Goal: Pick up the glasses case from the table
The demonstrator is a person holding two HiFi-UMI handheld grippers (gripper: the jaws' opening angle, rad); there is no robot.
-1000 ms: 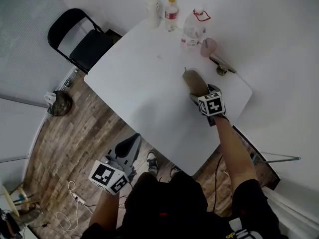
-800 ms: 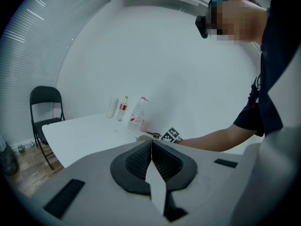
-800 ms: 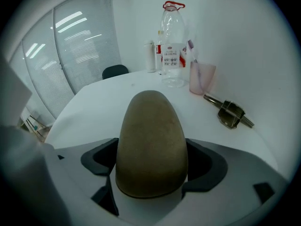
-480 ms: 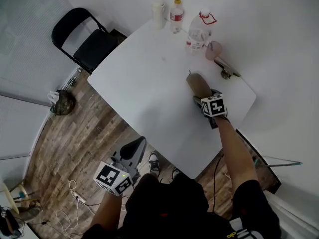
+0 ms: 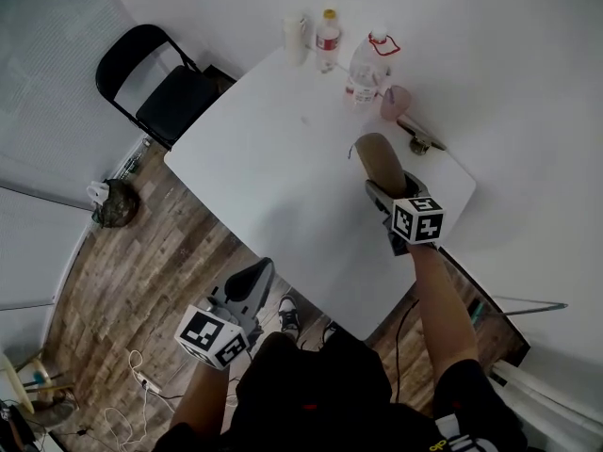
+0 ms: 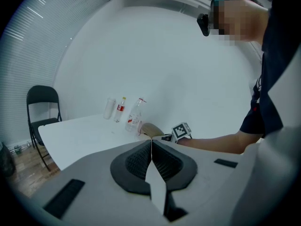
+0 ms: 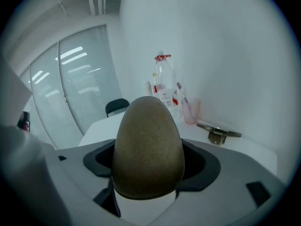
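The brown oval glasses case [image 5: 380, 158] [image 7: 148, 145] sits between the jaws of my right gripper [image 5: 381, 189] [image 7: 148, 166], held clear above the right part of the white table [image 5: 273, 158]. That gripper's jaws are closing, and both pads press the case's sides. In the right gripper view the case fills the middle and hides the fingertips. My left gripper [image 5: 249, 282] [image 6: 151, 147] hangs off the table's near edge over the wooden floor, its jaws shut with nothing between them. The case [image 6: 149, 129] and the right gripper's marker cube [image 6: 182, 130] also show in the left gripper view.
At the table's far corner stand a clear cup [image 5: 297, 28], a small bottle [image 5: 327, 32] and a large red-capped bottle [image 5: 364, 60]. A pink cup [image 5: 394, 102] and a metal tool [image 5: 418, 139] lie just beyond the case. A black folding chair [image 5: 155, 78] stands at the left.
My right gripper has come up off the table with the glasses case in it, and has drawn slightly toward me. The left gripper has stayed in place.
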